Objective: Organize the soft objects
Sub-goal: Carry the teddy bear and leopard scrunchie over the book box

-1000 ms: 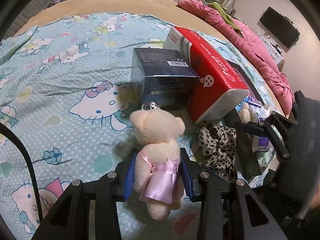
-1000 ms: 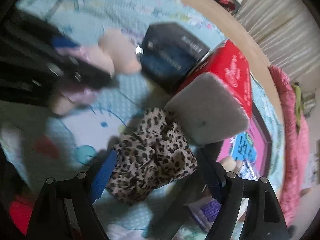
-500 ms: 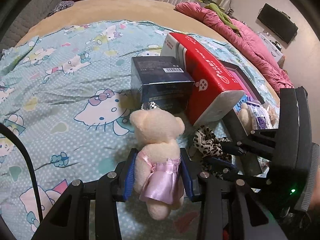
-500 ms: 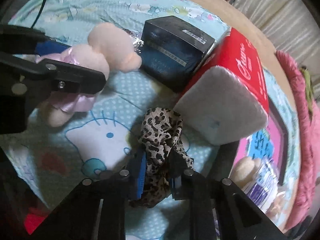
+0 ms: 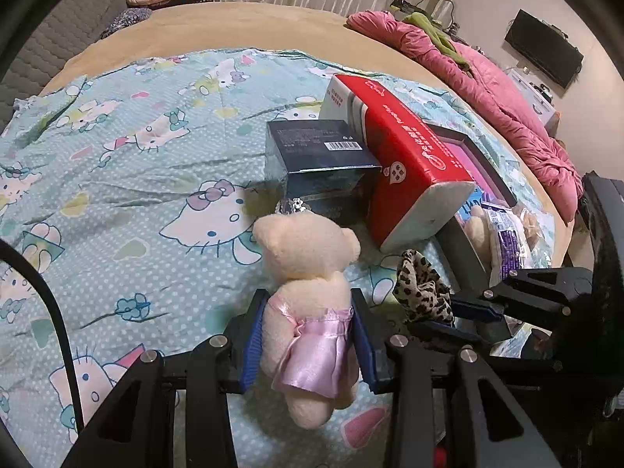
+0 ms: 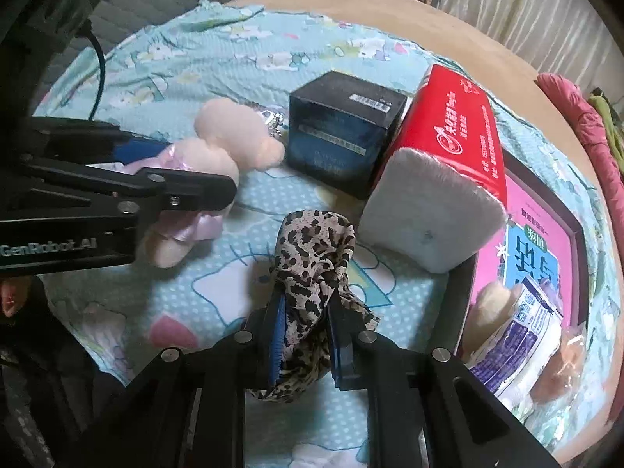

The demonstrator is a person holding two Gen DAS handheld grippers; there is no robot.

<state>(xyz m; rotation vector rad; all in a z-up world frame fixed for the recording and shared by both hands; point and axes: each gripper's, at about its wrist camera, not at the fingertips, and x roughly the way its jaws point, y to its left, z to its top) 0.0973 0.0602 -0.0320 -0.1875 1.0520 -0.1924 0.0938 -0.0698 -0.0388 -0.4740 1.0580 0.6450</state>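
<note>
A cream teddy bear [image 5: 308, 269] in a pink satin dress, a leopard-print scrunchie [image 6: 312, 269], a red tissue pack [image 5: 405, 163].

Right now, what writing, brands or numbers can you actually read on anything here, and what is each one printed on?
"GenRobot_AI": white lettering on the side of the black left gripper.
Red and white tissue pack: white logo and print, too blurred to read.
Dark blue cardboard box: barcode label, digits too small.
Pink and blue flat box: large characters, upside down, not legible.
Purple and white snack packet: print too small.
</note>
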